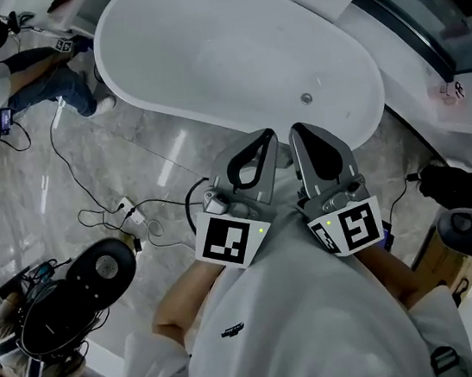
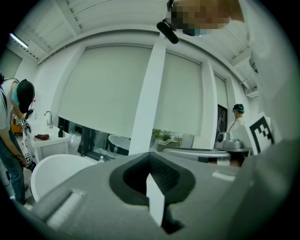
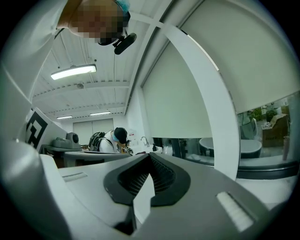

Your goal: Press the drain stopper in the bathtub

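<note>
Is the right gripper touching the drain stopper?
Apart. The head view shows bare bathtub between the right gripper and the drain stopper.

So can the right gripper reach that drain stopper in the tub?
Probably yes. The bathtub looks empty, and nothing lies between the right gripper and the drain stopper, just past the near rim.

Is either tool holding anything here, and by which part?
Nothing is held. The left tool and the right tool both have their jaws together and empty, apart from the drain stopper.
</note>
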Action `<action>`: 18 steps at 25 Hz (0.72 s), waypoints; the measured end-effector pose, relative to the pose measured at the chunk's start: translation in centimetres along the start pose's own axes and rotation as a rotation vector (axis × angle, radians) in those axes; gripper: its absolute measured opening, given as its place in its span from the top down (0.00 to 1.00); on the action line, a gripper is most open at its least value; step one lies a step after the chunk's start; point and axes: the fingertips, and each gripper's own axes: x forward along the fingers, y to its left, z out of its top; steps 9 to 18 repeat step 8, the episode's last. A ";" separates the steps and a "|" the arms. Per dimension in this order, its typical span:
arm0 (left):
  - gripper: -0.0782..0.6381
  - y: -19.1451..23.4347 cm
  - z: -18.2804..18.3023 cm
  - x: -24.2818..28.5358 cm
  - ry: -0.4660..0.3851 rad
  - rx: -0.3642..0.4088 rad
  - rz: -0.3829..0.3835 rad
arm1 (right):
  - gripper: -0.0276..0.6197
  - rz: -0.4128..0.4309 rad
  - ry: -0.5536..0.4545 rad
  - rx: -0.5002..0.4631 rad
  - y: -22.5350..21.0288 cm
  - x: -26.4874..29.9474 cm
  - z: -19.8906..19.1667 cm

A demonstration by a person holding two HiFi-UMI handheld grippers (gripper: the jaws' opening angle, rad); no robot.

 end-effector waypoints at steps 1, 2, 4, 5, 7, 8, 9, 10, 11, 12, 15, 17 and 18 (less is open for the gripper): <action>0.89 -0.1 0.0 0.0 -0.006 -0.002 0.003 | 0.97 -0.002 0.002 0.000 -0.1 -0.2 -0.1; 0.89 -0.4 0.1 0.0 -0.013 -0.003 0.004 | 0.97 -0.002 0.007 -0.001 -0.2 -0.5 -0.2; 0.89 -1.2 0.0 -0.2 -0.018 0.003 0.000 | 0.97 0.003 0.014 -0.005 0.0 -1.3 -0.5; 0.89 -1.7 -0.1 -0.3 -0.017 0.004 -0.004 | 0.97 0.007 0.015 -0.007 0.1 -1.6 -0.6; 0.89 -2.6 -0.5 -0.4 -0.011 -0.002 -0.009 | 0.97 0.016 0.018 -0.009 0.5 -2.3 -0.7; 0.89 -3.0 -0.7 -0.5 -0.007 -0.006 -0.011 | 0.97 0.022 0.020 -0.011 0.8 -2.6 -0.9; 0.89 -3.0 -0.7 -0.5 -0.007 -0.006 -0.011 | 0.97 0.022 0.020 -0.011 0.8 -2.6 -0.9; 0.89 -3.0 -0.7 -0.5 -0.007 -0.006 -0.011 | 0.97 0.022 0.020 -0.011 0.8 -2.6 -0.9; 0.89 -3.0 -0.7 -0.5 -0.007 -0.006 -0.011 | 0.97 0.022 0.020 -0.011 0.8 -2.6 -0.9; 0.89 -3.0 -0.7 -0.5 -0.007 -0.006 -0.011 | 0.97 0.022 0.020 -0.011 0.8 -2.6 -0.9; 0.89 -3.0 -0.7 -0.5 -0.007 -0.006 -0.011 | 0.97 0.022 0.020 -0.011 0.8 -2.6 -0.9; 0.89 -3.0 -0.7 -0.5 -0.007 -0.006 -0.011 | 0.97 0.022 0.020 -0.011 0.8 -2.6 -0.9; 0.89 -3.0 -0.7 -0.5 -0.007 -0.006 -0.011 | 0.97 0.022 0.020 -0.011 0.8 -2.6 -0.9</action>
